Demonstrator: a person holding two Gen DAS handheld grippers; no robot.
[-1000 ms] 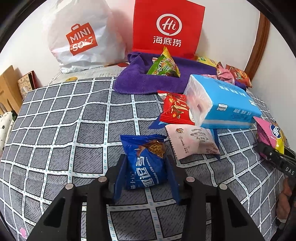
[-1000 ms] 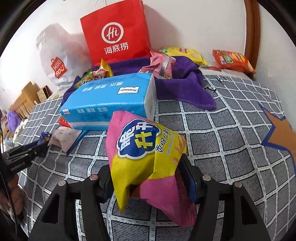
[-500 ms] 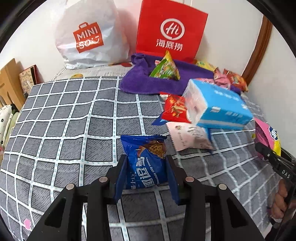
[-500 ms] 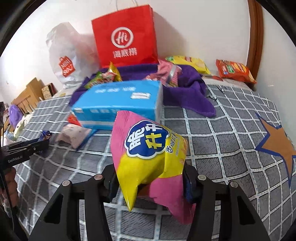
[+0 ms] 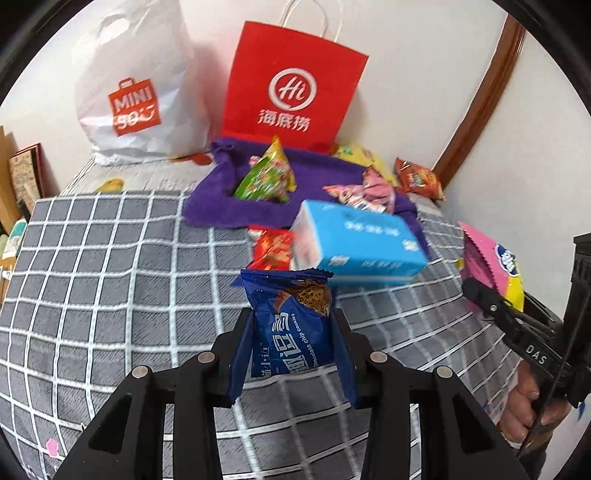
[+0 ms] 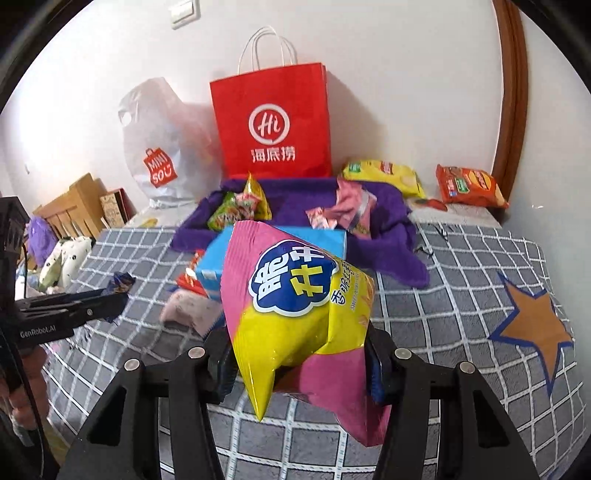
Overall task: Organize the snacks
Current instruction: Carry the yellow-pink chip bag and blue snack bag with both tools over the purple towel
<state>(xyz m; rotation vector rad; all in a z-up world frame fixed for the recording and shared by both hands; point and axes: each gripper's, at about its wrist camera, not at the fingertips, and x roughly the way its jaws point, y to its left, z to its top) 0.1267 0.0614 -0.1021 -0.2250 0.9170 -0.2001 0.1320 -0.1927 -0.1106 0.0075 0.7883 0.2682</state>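
A bed [image 5: 110, 277] fills the room near me, spread with a grey cover checked in white, an orange star [image 6: 532, 325] printed on its right side. The far wall [image 6: 406, 92] is plain white, with a light switch [image 6: 183, 13] high up and brown wooden trim [image 6: 511, 92] at the right. Wooden furniture [image 6: 70, 214] stands at the far left.

I read "Hi" in a white ring above three Chinese characters on the red paper bag [image 5: 291, 81]. The white plastic bag [image 5: 136, 92] carries a red "MINI SO" logo. The blue cookie packet [image 5: 291, 328] reads "Chocolate chip cookies". One gripper body [image 5: 532, 347] shows "DAS"; the other gripper body [image 6: 55, 317] shows "GenRobot.AI". Print on the pink-and-yellow snack bag [image 6: 295, 306] is Chinese; the blue tissue pack [image 5: 358, 240] is too blurred to read.
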